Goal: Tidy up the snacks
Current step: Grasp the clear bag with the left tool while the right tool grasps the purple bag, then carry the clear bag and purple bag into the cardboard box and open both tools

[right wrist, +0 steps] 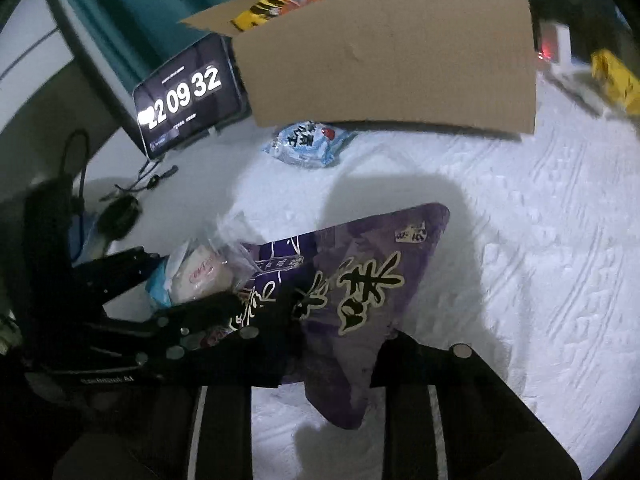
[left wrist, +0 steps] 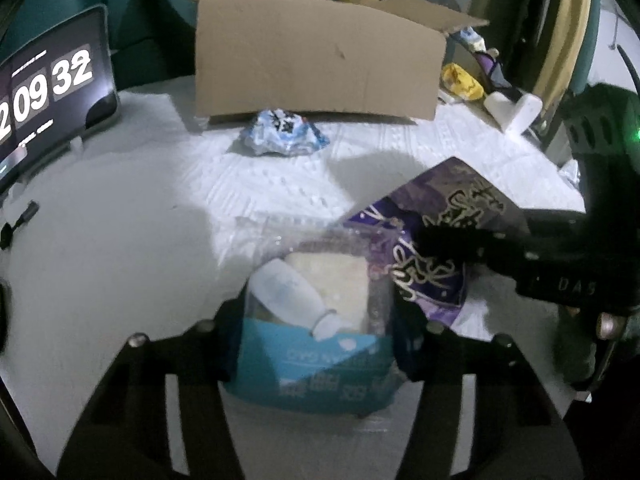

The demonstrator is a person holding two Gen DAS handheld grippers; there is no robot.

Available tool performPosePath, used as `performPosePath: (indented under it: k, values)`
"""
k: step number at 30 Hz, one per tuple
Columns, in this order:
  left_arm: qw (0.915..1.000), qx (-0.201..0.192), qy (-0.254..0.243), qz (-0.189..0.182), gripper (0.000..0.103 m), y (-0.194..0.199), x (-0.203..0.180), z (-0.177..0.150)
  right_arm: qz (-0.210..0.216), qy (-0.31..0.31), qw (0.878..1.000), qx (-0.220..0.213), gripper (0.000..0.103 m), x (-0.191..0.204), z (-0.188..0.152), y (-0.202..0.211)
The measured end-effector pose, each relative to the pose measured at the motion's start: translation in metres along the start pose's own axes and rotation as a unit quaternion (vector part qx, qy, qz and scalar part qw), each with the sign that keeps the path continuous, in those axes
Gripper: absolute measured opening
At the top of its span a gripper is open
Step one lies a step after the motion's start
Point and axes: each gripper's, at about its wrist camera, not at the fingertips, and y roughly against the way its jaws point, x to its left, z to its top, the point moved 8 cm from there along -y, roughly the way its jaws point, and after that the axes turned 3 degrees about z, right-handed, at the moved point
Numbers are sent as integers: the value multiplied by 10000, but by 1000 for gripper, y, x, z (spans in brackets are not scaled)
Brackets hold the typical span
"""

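My left gripper (left wrist: 316, 332) is shut on a clear-and-blue snack pack (left wrist: 316, 320) with a white bun and a bottle picture, held above the white cloth. My right gripper (right wrist: 336, 340) is shut on a purple snack bag (right wrist: 360, 280) with gold characters, held beside the left one; the bag also shows in the left wrist view (left wrist: 432, 248). The left gripper and its pack (right wrist: 200, 276) appear at the left of the right wrist view. An open cardboard box (left wrist: 320, 64) holding several snack packs stands at the back. A blue-white snack packet (left wrist: 284, 134) lies on the cloth in front of the box.
A tablet clock (left wrist: 44, 92) reading 09 32 stands at the back left, with cables (right wrist: 120, 208) near it. Yellow and purple packets (left wrist: 464, 80) and a white object (left wrist: 516, 110) lie at the back right. White textured cloth (right wrist: 540, 240) covers the table.
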Motion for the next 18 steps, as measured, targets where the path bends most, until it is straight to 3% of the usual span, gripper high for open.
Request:
performPosePath:
  k: [5,12,18]
  values:
    - [9997,-191,117,-4,58,14,0,13,-220,233,9993,-177,19,0,10,15]
    - [9978,-618,198,136,58,41,8,48,-506,299,9959,-694,19,-16,50,55]
    - [9958,-869,176,218,58,53,12,78,-493,356,9923,-1079,20,-24,86,80]
